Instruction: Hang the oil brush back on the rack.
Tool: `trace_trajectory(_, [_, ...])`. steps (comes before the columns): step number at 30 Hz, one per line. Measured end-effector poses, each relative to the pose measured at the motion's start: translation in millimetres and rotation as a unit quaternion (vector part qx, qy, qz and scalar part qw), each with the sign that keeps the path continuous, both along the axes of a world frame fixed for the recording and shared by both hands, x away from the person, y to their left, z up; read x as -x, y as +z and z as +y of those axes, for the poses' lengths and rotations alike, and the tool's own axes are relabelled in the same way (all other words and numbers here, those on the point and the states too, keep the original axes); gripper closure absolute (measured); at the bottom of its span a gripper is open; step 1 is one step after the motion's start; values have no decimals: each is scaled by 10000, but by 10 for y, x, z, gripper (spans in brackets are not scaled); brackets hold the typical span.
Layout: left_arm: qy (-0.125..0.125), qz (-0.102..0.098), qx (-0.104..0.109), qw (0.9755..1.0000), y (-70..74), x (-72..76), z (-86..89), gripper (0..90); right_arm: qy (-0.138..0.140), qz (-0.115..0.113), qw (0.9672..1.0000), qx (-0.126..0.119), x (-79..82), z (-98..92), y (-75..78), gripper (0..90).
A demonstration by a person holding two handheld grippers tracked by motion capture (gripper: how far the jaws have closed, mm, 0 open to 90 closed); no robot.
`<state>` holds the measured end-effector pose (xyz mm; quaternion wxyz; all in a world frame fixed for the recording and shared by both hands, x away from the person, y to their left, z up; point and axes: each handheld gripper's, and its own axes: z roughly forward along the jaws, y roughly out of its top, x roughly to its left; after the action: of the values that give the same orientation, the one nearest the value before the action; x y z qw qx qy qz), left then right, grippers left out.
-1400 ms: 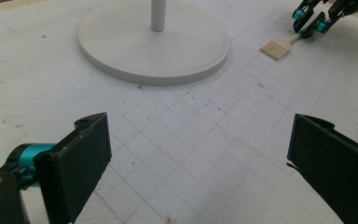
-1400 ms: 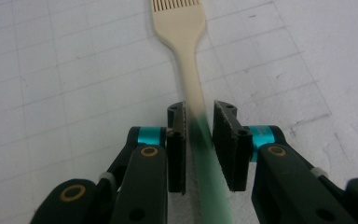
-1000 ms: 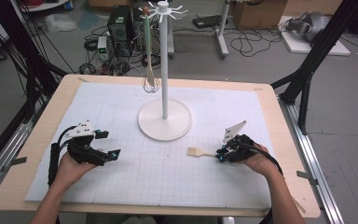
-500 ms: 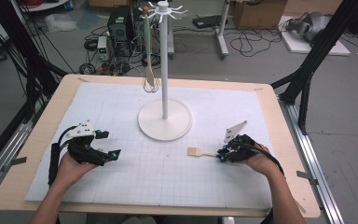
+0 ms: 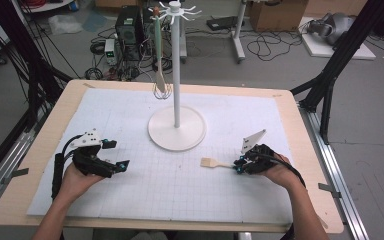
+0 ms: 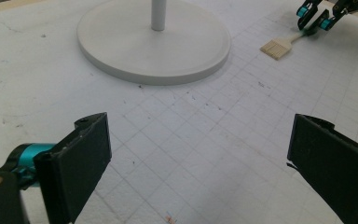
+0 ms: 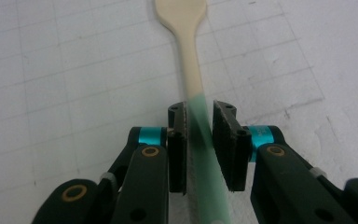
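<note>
A small brush (image 5: 211, 162) with a cream head and a green handle lies on the white grid mat, right of the middle. My right gripper (image 5: 236, 166) rests on the mat with its jaws closed around the green handle (image 7: 200, 135); the cream neck and head (image 7: 182, 14) stick out past the pads. My left gripper (image 5: 118, 154) sits at the mat's left with its jaws wide apart (image 6: 200, 163) and only bare mat between them. In the left gripper view the brush (image 6: 276, 48) and the right gripper (image 6: 320, 16) show at the far right.
A white stand with a round base (image 5: 176, 129) and a tall pole rises mid-table. A green-handled whisk (image 5: 158, 45) hangs from a hook at its top. The white grid mat (image 5: 180, 190) covers the wooden table. Cables and boxes lie on the floor beyond.
</note>
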<state>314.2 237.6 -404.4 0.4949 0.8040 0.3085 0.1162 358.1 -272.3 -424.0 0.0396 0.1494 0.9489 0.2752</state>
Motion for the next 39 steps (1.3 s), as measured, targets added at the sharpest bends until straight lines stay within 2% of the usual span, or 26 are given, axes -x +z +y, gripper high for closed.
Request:
trace_trajectory(21, [-4,3,-8,10000,-2,-1,-2,66,20,-52,9999,144,34,-64,11,740])
trace_trajectory(27, [-20,-4,-12,10000,-3,3,-27,66,31,-32,9999,143,36,-57,4,784])
trace_trajectory(32, [-25,6,-9,10000,-4,8,-25,66,104,-117,9996,248,52,-23,20,803])
trace_trajectory(34, [-27,7,-2,10000,-4,7,-22,66,49,-40,9998,164,56,-19,24,803])
trace_trajectory(39, [-40,8,-20,10000,-6,3,-19,66,58,-50,10000,55,60,1,49,803])
